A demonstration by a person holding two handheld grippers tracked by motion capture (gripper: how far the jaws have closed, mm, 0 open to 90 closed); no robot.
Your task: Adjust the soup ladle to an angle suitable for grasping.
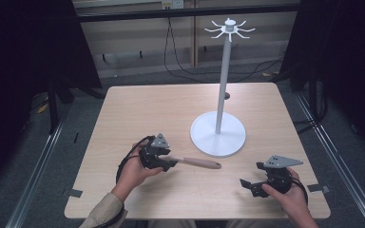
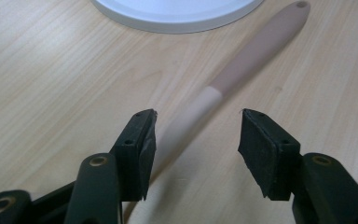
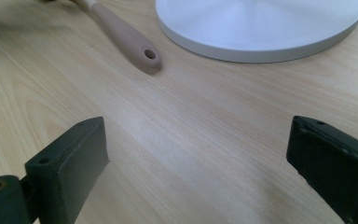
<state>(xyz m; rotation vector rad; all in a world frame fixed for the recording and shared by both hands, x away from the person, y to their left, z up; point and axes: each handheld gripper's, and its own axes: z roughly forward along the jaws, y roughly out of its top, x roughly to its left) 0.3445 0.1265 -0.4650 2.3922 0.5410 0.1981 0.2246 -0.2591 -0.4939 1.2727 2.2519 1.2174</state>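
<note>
One utensil (image 1: pixel 200 163) lies on the table (image 1: pixel 138 109): a long tool with a brown handle and a paler cream shaft, its working end hidden under the left gripper (image 1: pixel 168 164). It rests near the middle of the table's near half, just in front of the stand's base, the handle's hole end pointing toward the right edge. One white stand (image 1: pixel 222 95) rises from a round flat base (image 1: pixel 204 137) right of centre; its thin pole carries a crown of curved hooks at the top, all bare.

There are two grippers. The left gripper's jaws stand partly open on either side of the cream shaft; in the left gripper view the shaft (image 2: pixel 186 121) runs up between the pads without clear contact, so it grips nothing. The right gripper (image 1: pixel 250 184), held near the front right corner, has its jaws wide apart over bare wood, with the handle's end (image 3: pixel 140 51) and the base's rim (image 3: pixel 242 53) ahead of it.

The table is pale wood with rounded corners, on a grey floor. Dark curtains hang at both sides, cables trail along the back wall, and metal rails run along the floor.
</note>
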